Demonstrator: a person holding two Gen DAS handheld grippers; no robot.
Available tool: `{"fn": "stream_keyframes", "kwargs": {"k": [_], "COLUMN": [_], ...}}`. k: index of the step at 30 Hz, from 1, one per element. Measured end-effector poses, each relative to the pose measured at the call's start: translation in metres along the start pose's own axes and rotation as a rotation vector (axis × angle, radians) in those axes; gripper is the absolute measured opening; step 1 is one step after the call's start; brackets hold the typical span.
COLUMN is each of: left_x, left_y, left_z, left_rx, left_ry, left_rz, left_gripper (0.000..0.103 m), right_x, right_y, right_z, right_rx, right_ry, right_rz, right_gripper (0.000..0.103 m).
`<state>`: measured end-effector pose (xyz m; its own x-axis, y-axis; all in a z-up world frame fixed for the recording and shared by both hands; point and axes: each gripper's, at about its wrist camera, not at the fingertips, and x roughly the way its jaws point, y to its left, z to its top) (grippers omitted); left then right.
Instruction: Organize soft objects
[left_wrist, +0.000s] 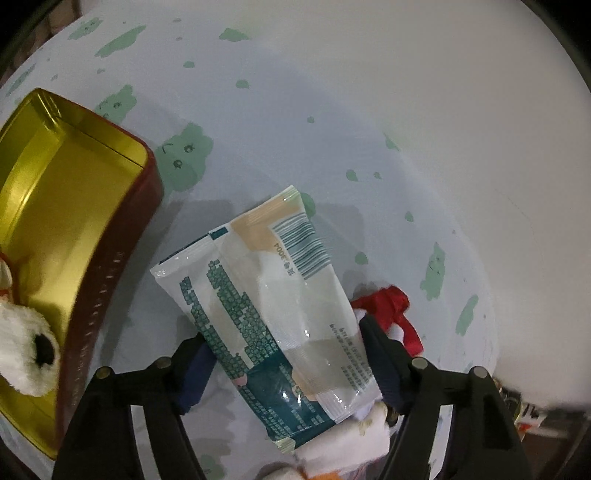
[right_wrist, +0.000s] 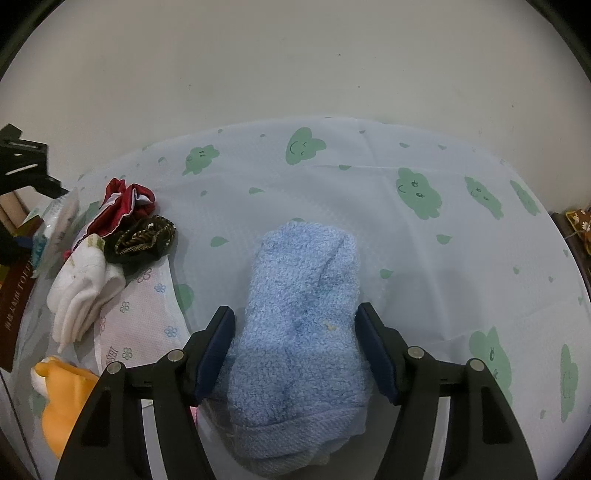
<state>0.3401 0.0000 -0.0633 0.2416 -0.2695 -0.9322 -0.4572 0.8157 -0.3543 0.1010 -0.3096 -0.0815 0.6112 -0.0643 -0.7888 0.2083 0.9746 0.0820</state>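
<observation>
The left gripper (left_wrist: 286, 363) hangs over a tissue pack (left_wrist: 266, 314); its jaws flank the pack, but whether the pads press it I cannot tell. Beside it sits an open gold tin (left_wrist: 66, 206) with a plush toy (left_wrist: 26, 343) inside. The right gripper (right_wrist: 295, 350) clamps a rolled blue towel (right_wrist: 299, 332) on the tablecloth (right_wrist: 424, 240). White socks (right_wrist: 81, 295) lie left.

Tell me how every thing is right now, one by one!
Tin box: open, no lid on.
Plush toy: lying inside the tin box.
Plastic packet: sealed, between the left gripper jaws.
Blue towel: rolled up, squeezed by the right gripper.
White socks: piled.
</observation>
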Motion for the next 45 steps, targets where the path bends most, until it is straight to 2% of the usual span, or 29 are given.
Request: {"fn": "stream_keyframes", "kwargs": {"k": [7, 8, 14, 17, 18, 23, 28, 32, 38, 43, 45], "left_x": [-0.011, -0.015, -0.032, -0.055, -0.061, -0.105, -0.139, -0.134, -0.098, -0.074, -0.071], "left_y": [-0.008, 0.0, -0.004, -0.002, 0.003, 0.04, 0.083, 0.112, 0.145, 0.166, 0.17], "left_z": [-0.027, -0.035, -0.049, -0.057, -0.065, -0.066, -0.049, -0.031, -0.014, -0.001, 0.001], "left_rx": [0.144, 0.16, 0.283, 0.334, 0.348, 0.374, 0.4, 0.405, 0.472, 0.484, 0.485], "left_ry": [-0.031, -0.034, -0.069, -0.076, -0.088, -0.137, -0.191, -0.179, -0.126, -0.041, -0.038], "left_rz": [-0.002, -0.006, 0.02, 0.024, 0.031, 0.081, 0.173, 0.21, 0.302, 0.282, 0.277], "left_gripper": [0.076, 0.076, 0.076, 0.076, 0.076, 0.076, 0.076, 0.076, 0.076, 0.076, 0.076], "right_x": [0.0, -0.001, -0.001, -0.001, -0.001, 0.0, 0.0, 0.0, 0.0, 0.001, 0.001], "right_y": [0.001, 0.001, 0.002, 0.002, 0.002, 0.002, 0.003, 0.002, 0.002, 0.002, 0.003], "right_z": [0.0, 0.0, -0.001, -0.001, -0.001, -0.001, -0.001, -0.001, -0.002, -0.002, -0.002], "right_rx": [-0.005, -0.005, -0.008, -0.008, -0.009, -0.009, -0.011, -0.015, -0.015, -0.017, -0.017], "right_ry": [0.002, 0.002, 0.003, 0.003, 0.003, 0.003, 0.004, 0.004, 0.004, 0.004, 0.004], "right_rz": [-0.009, -0.01, -0.015, -0.016, -0.016, -0.017, -0.02, -0.025, -0.025, -0.026, -0.026], "right_gripper": [0.066, 0.066, 0.066, 0.066, 0.066, 0.066, 0.066, 0.065, 0.065, 0.065, 0.065]}}
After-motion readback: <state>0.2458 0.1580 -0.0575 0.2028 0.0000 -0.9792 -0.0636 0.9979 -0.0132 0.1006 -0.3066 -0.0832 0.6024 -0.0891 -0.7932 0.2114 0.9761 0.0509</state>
